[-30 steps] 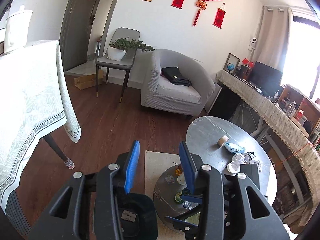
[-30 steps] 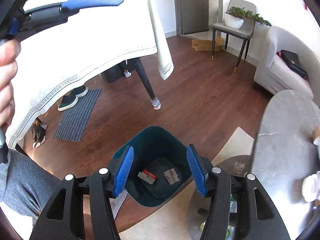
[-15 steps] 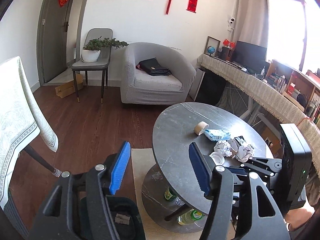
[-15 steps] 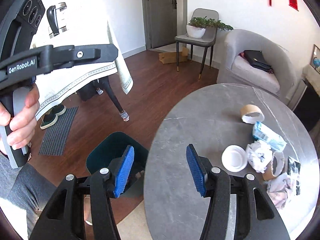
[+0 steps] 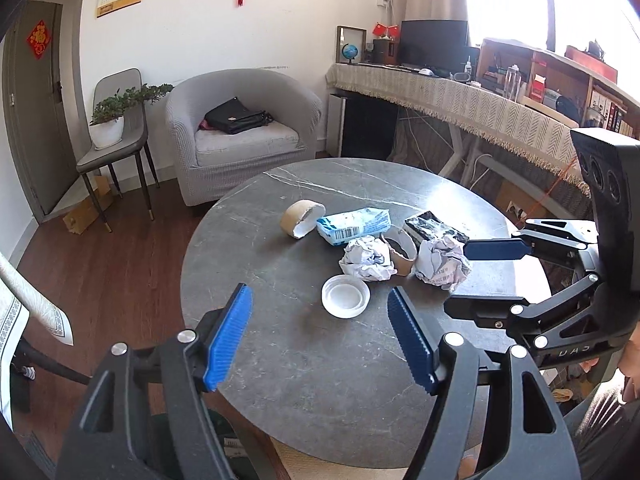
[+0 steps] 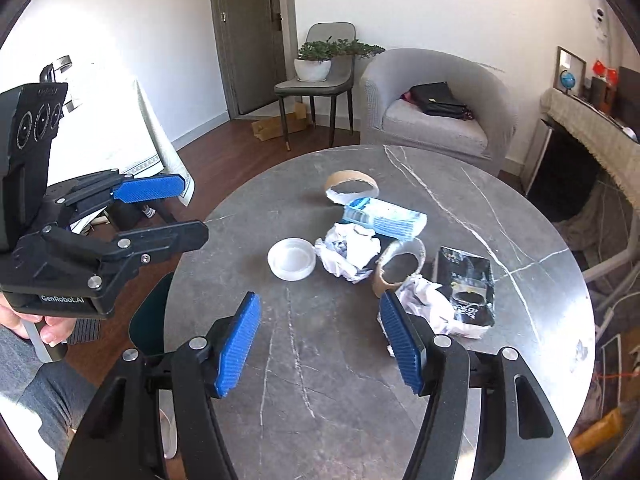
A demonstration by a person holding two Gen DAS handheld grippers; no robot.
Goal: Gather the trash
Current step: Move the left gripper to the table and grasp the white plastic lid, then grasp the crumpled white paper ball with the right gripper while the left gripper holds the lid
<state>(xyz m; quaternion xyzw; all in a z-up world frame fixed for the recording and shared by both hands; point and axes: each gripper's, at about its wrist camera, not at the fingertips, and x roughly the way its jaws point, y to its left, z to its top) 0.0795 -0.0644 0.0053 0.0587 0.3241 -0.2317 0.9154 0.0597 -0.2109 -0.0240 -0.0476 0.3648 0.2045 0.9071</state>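
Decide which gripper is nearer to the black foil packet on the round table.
Right. The right gripper hovers just short of the black foil packet, its right-hand pad beside the crumpled paper touching it. The left gripper is farther, behind the white lid.

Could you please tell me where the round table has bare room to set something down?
Bare: the table's near stretch below the white lid, and its far edge toward the armchair. Crowded: the middle, around the crumpled paper.
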